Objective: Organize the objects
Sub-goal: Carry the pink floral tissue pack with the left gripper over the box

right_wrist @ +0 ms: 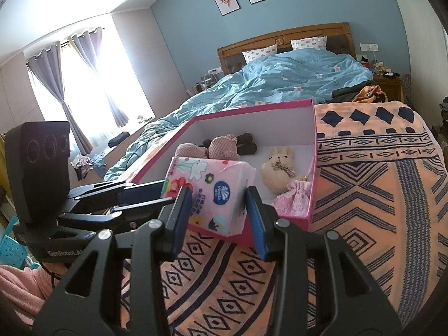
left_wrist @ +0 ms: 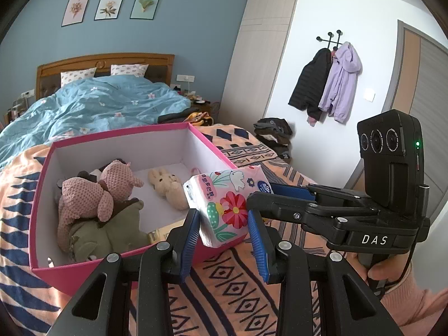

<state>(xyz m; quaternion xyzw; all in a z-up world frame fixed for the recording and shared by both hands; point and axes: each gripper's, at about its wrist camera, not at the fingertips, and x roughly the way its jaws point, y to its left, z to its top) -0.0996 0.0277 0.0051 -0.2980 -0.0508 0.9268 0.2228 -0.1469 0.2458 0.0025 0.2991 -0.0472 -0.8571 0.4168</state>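
Left wrist view shows both hand-held grippers, left (left_wrist: 222, 235) and right (left_wrist: 259, 193), clamped on the tissue pack (left_wrist: 226, 207), held over the pink box's (left_wrist: 117, 137) 5 o'clock corner; carry it level toward the bare floor beside the rabbit toy (left_wrist: 165, 186); release together.

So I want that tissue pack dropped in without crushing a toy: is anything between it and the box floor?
Nothing visible blocks it. The tissue pack, held by both grippers, hangs over the pink box's near wall; bare floor lies beside the cream bunny.
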